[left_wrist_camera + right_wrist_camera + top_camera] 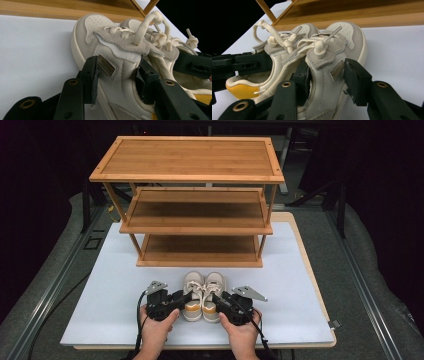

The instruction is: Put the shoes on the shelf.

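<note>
Two black hand-held grippers – left gripper (186, 296), right gripper (214, 296) – each topped by a grey three-cornered plate, black cables trailed from the bodies, brass-ringed screw holes seen along matte black jaws, dark pads fitted inside, bare forearms, no sleeves seen.

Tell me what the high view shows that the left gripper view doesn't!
The high view shows the whole wooden shoe rack with three bare shelves, the person's two hands, and both shoes side by side on the white board. The left gripper view shows close detail: the left gripper closed around the left shoe's side wall, its knotted laces, and a small metal tag. Both show the cream shoes, the right gripper at the right shoe, and the rack's bottom shelf.
</note>
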### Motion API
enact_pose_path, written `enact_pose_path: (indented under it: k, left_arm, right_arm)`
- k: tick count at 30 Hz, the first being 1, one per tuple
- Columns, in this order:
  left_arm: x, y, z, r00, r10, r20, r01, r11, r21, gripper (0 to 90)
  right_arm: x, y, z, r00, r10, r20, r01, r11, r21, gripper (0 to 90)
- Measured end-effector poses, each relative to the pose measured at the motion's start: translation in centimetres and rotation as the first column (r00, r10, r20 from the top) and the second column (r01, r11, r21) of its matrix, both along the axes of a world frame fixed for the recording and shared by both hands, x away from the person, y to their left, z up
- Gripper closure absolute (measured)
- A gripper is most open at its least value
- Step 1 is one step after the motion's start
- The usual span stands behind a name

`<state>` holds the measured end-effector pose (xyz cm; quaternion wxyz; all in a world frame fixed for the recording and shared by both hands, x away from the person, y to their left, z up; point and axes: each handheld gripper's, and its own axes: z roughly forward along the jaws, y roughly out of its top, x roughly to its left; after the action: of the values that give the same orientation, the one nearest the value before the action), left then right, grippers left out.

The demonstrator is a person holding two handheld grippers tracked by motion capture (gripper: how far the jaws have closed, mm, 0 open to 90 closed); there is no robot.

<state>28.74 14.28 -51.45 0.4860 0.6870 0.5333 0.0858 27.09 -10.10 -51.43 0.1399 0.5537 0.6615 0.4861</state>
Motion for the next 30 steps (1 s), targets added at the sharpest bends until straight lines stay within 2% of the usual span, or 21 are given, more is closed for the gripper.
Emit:
enact_pose_path:
  k: [9,10,19,30]
  left_arm:
    - [0.3,0.3,1.8,0.9997,-0.001,0.022,0.001,1.0,-0.007,57.5]
    - [0.3,0.3,2.2,0.9996,-0.003,0.029,0.003,1.0,-0.005,57.6]
    - [0.2,0.7,3.7,0.9994,0.001,0.036,0.0,0.9999,-0.014,57.6]
    - [0.5,0.6,5.7,0.9986,0.0,0.052,0.001,0.9999,-0.012,57.5]
  right_arm:
    - [0.2,0.3,1.5,0.9995,-0.005,0.03,0.005,1.0,0.004,57.3]
    - [0.2,0.3,2.1,0.9994,-0.005,0.034,0.005,1.0,0.007,57.3]
    - [0.3,0.6,3.8,0.9988,0.002,0.048,-0.002,1.0,-0.003,57.1]
    - [0.5,0.4,5.5,0.9981,-0.006,0.062,0.005,1.0,0.024,57.1]
